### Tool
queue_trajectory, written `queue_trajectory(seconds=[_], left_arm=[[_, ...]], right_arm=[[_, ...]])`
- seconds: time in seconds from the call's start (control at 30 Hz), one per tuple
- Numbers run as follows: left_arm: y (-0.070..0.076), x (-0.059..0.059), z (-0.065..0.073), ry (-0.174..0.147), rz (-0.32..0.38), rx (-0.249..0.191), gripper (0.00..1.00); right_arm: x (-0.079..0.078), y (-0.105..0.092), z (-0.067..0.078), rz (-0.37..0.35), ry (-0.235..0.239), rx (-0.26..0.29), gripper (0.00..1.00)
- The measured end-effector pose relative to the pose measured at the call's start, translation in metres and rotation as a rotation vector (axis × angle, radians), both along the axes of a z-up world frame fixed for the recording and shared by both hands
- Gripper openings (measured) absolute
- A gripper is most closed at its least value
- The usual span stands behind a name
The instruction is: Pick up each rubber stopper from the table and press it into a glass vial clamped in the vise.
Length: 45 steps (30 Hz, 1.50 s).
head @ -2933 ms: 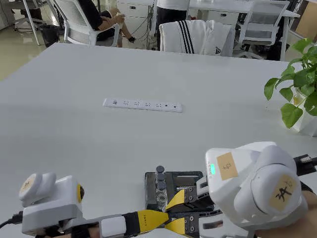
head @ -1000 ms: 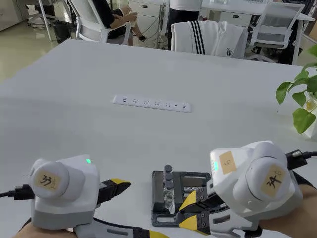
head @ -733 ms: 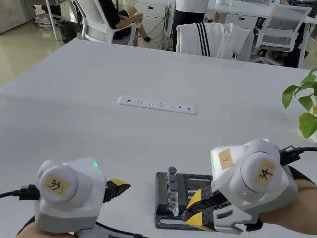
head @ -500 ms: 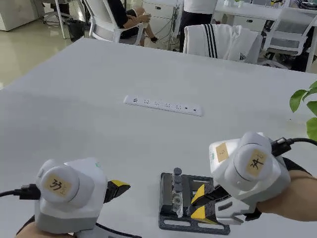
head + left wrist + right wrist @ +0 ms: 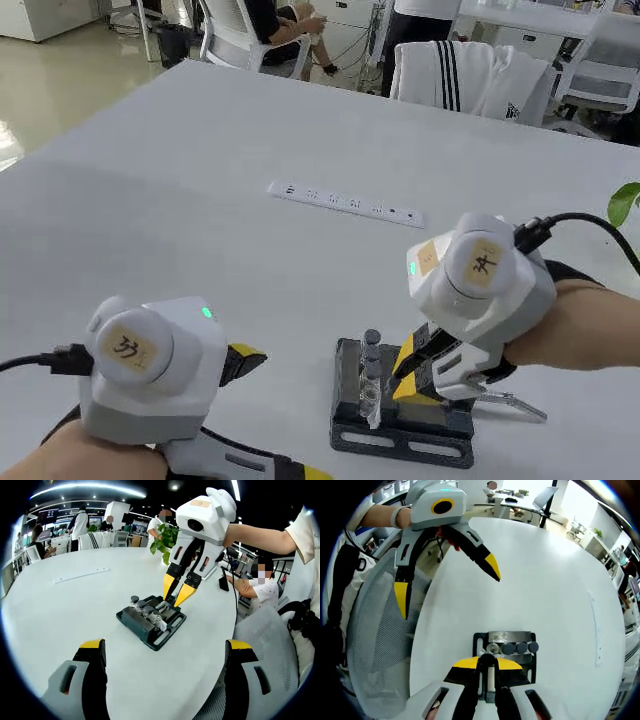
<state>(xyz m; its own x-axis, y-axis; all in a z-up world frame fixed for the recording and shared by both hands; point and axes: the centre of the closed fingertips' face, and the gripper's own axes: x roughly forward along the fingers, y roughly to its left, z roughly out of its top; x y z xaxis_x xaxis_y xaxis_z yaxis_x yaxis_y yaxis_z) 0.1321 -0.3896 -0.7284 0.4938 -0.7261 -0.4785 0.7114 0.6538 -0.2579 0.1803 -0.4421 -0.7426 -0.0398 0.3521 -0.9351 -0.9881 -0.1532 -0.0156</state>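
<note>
White table (image 5: 200,200) holds the vise (image 5: 400,440) at lower centre. Right gripper (image 5: 173,599) seems clenched on a stopper (image 5: 487,659); the open vial (image 5: 493,648) lies just ahead. Left gripper (image 5: 165,645), released and empty, is farther.

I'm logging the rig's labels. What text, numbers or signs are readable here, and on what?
"33", roughly, handwritten: tan sticker on the left gripper.
Handwritten scrawl, not legible: round sticker on the right gripper.
Small sticker beside it: too small to read.
Power strip: markings too small to read.
</note>
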Motion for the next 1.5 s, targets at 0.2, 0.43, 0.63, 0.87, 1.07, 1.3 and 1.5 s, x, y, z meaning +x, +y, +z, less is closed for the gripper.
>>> queue_trajectory(seconds=[0.2, 0.43, 0.63, 0.87, 1.07, 1.3, 1.5], left_arm=[[0.005, 0.000, -0.002, 0.003, 0.010, -0.005, 0.99], [0.009, -0.001, -0.005, 0.008, 0.016, -0.007, 0.98], [0.009, -0.003, -0.006, 0.012, 0.014, -0.004, 0.98], [0.011, -0.005, -0.008, 0.019, 0.018, -0.007, 0.98], [0.009, -0.006, -0.008, 0.025, 0.011, -0.004, 0.97], [0.008, -0.007, -0.008, 0.035, 0.005, 0.000, 0.96], [0.008, -0.004, -0.007, 0.038, 0.008, 0.002, 0.96]], right_arm=[[0.002, 0.004, -0.002, 0.028, 0.008, -0.036, 0.06], [0.002, 0.006, -0.008, 0.045, 0.015, -0.060, 0.06], [0.001, 0.007, -0.012, 0.058, 0.027, -0.082, 0.06], [0.001, 0.011, -0.016, 0.061, 0.035, -0.092, 0.06], [0.001, 0.009, -0.020, 0.055, 0.040, -0.104, 0.06], [0.003, 0.010, -0.021, 0.046, 0.043, -0.090, 0.06], [0.003, 0.012, -0.023, 0.043, 0.048, -0.079, 0.06]])
